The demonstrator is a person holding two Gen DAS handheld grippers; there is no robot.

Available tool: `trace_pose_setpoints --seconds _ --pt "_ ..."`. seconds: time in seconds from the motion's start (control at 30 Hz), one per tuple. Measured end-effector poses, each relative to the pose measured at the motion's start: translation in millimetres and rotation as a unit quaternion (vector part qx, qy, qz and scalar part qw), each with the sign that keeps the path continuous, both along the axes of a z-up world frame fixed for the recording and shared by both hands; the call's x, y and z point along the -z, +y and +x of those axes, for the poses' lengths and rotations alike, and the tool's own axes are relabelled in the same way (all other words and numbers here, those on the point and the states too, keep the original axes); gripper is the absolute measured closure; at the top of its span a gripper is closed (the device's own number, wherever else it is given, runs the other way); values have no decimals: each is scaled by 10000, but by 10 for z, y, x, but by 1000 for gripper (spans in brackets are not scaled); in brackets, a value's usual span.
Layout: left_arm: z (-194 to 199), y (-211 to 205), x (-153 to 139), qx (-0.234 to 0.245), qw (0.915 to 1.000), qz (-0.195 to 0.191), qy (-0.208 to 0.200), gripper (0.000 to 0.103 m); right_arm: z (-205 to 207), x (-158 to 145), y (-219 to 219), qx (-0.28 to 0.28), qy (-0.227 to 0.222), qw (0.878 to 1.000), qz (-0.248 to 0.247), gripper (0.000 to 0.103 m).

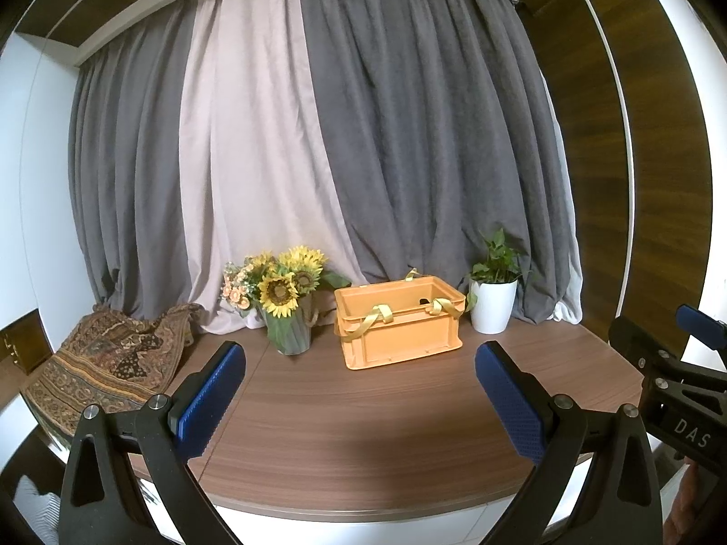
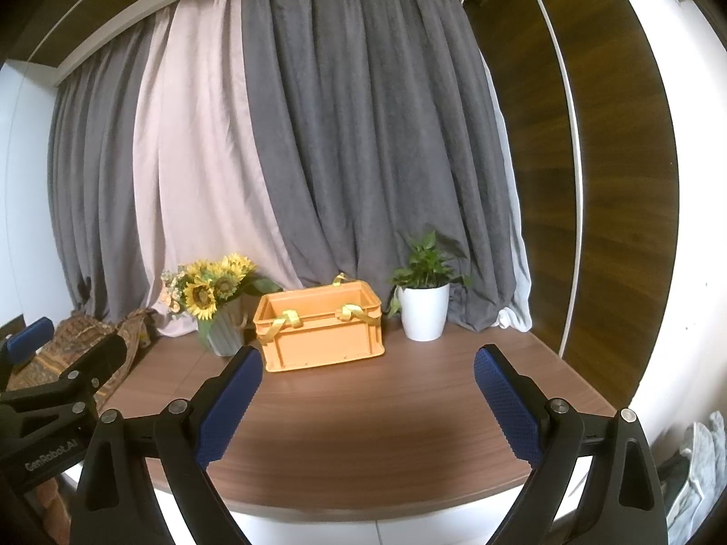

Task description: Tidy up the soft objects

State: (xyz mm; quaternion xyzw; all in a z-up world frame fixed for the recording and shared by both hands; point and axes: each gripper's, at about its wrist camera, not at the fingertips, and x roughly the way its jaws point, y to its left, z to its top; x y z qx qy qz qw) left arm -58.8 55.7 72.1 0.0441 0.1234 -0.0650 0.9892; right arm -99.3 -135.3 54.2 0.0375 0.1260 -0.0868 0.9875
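A patterned brown cloth lies crumpled at the left end of the wooden table; it also shows in the right wrist view. An orange crate with yellow ribbon handles stands at the back middle, also in the right wrist view. My left gripper is open and empty, low over the table's front edge. My right gripper is open and empty, to the right of the left one. The crate's inside is mostly hidden.
A vase of sunflowers stands left of the crate. A white pot with a green plant stands right of it. Grey and pale curtains hang behind. A wood wall panel borders the right. Grey cloth lies off the table at far right.
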Motion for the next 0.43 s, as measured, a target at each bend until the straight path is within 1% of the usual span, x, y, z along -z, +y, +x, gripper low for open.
trace_pose_setpoints --seconds 0.43 --pt "-1 -3 -7 15 10000 -19 16 0 21 4 1 4 3 10000 8 7"
